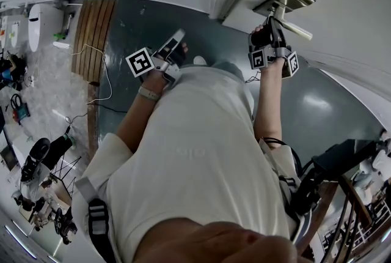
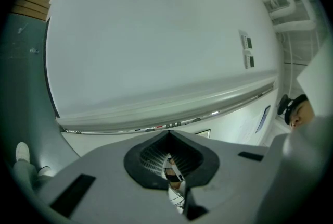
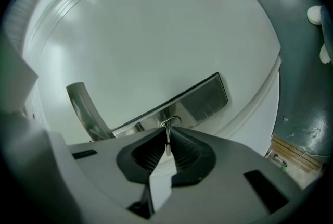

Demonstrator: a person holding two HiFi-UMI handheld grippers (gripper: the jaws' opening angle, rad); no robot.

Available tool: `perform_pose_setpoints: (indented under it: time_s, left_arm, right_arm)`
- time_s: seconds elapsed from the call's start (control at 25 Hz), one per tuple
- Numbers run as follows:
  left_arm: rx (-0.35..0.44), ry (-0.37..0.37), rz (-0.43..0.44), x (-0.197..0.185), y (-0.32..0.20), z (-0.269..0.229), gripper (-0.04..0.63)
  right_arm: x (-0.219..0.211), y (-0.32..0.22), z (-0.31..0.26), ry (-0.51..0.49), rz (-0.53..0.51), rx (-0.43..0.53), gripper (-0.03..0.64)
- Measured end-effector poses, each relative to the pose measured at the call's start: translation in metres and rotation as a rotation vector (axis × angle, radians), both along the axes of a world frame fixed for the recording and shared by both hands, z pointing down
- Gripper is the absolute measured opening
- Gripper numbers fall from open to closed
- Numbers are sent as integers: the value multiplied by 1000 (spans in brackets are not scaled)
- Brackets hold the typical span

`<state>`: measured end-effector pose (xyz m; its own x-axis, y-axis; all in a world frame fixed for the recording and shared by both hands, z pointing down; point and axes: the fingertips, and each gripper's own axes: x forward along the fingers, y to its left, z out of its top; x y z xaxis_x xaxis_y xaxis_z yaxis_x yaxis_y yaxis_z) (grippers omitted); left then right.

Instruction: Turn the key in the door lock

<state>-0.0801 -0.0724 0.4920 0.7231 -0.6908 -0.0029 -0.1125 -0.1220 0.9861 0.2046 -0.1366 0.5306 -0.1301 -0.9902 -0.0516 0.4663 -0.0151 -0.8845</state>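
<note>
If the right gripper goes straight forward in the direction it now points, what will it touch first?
Most likely the metal lock plate on the white door. The right gripper is shut on the key, which points straight at that plate. How far off the plate is, I cannot tell.

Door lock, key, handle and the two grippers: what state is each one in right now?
Key: sits in the lock, pinched between the right gripper's jaws.
Lock plate: has the key in it.
Door handle: free, with no gripper on it.
Right gripper: shut on the key.
Left gripper: shut, holding nothing, away from the lock.
</note>
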Motion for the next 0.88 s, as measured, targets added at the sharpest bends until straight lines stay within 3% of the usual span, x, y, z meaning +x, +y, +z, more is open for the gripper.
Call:
perform_pose_setpoints:
  time_s: [0.24,0.4,0.52,0.6,0.64,0.8,0.88]
  left_arm:
    - [-3,9,-12,-1,0,1,6]
    - [-8,32,-21,-1,-1,2,6]
    - [-11,50,-24,-1,-3,2,6]
    - [-12,61,-29,-1,-4,2,6]
    - [-12,65,-31,-1,-5,3,6]
    - [-15,77,-31,1,-6,4,6]
    - [-12,84,-33,2,-6,3,6]
  right_arm:
    - [-2,0,-1,86,-41,-35,48]
    - [1,13,1,275,-109,-95,90]
    - [11,30,1,516,-127,-125,107]
    - [14,36,-7,798,-157,-108,107]
    - [13,38,-12,992,-185,-91,107]
    - [-4,38,-21,1951,-368,-36,107]
    - [-16,33,-22,2316,-438,-17,107]
